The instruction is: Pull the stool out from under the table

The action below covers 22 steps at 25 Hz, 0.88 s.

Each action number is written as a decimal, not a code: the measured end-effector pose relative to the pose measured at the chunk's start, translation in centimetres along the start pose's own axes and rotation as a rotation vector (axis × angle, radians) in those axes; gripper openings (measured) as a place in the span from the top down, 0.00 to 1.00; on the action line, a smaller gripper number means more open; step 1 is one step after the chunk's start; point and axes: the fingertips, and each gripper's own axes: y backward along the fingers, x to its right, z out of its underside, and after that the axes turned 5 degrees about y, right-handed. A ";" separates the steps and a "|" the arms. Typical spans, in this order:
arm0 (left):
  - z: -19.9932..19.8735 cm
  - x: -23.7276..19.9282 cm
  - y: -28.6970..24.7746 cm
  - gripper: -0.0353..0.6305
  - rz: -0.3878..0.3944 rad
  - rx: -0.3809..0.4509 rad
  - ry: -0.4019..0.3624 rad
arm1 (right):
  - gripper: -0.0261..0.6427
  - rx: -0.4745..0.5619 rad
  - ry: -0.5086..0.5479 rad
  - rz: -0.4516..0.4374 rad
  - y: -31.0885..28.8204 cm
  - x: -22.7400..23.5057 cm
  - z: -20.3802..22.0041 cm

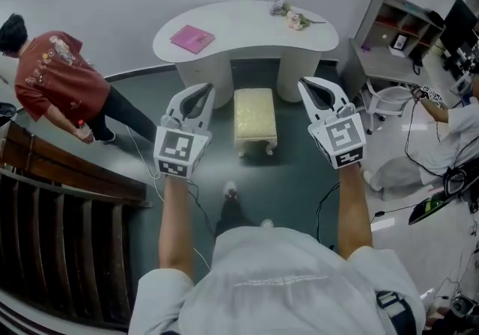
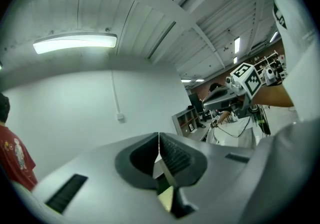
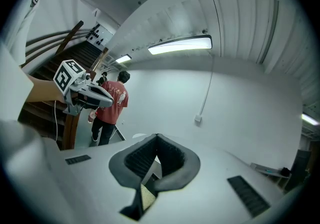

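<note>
Far left: a person in a red shirt [image 1: 56,75] stands bent forward by the pale wall, back to the camera.
Lower left: a dark wooden staircase [image 1: 52,199] with a handrail runs along the picture's edge.
Left gripper [image 1: 203,92]: held out level on a bare forearm, its marker cube facing up. In the left gripper view its two ribbed jaws meet at the tips with nothing between them. It hangs above the floor, just left of the stool and not touching it.
Stool [image 1: 254,118]: a small cream cushioned stool with short curved legs. It stands upright on the dark floor between the two grippers. Its far end points at the table's knee gap, and most of the seat lies clear of the tabletop.
Table [image 1: 224,23]: white and kidney-shaped, set against the wall, with a dark recess at its middle.
Pink book [image 1: 192,38]: lies flat on the left part of the tabletop.
Flowers [image 1: 292,18]: a small pale sprig lies on the right part of the tabletop.
Right gripper [image 1: 307,85]: level with the left one, just right of the stool and clear of it. In the right gripper view its jaws are pressed together and empty.
Right side: a grey shelf unit [image 1: 393,31] stands by the wall, with cables trailing on the floor nearby.
Far right: a person in white [image 1: 464,124] is partly in view at the picture's edge.
</note>
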 end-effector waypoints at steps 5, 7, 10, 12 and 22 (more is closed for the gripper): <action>-0.3 0.8 0.1 0.92 0.003 0.003 -0.005 | 0.94 0.004 0.006 -0.008 0.4 -0.1 -0.2; -0.6 1.1 -0.1 0.92 -0.001 0.007 -0.005 | 0.94 0.005 0.006 -0.008 0.7 0.1 0.0; -1.0 1.6 -0.3 0.92 -0.001 0.007 -0.008 | 0.94 0.003 0.006 -0.005 1.0 0.5 0.4; -1.1 1.7 -0.4 0.92 -0.004 0.008 -0.008 | 0.94 0.002 0.005 -0.006 1.1 0.6 0.6; 0.3 2.5 -1.4 0.92 0.027 -0.019 -0.018 | 0.94 -0.013 0.003 -0.014 0.6 1.0 2.0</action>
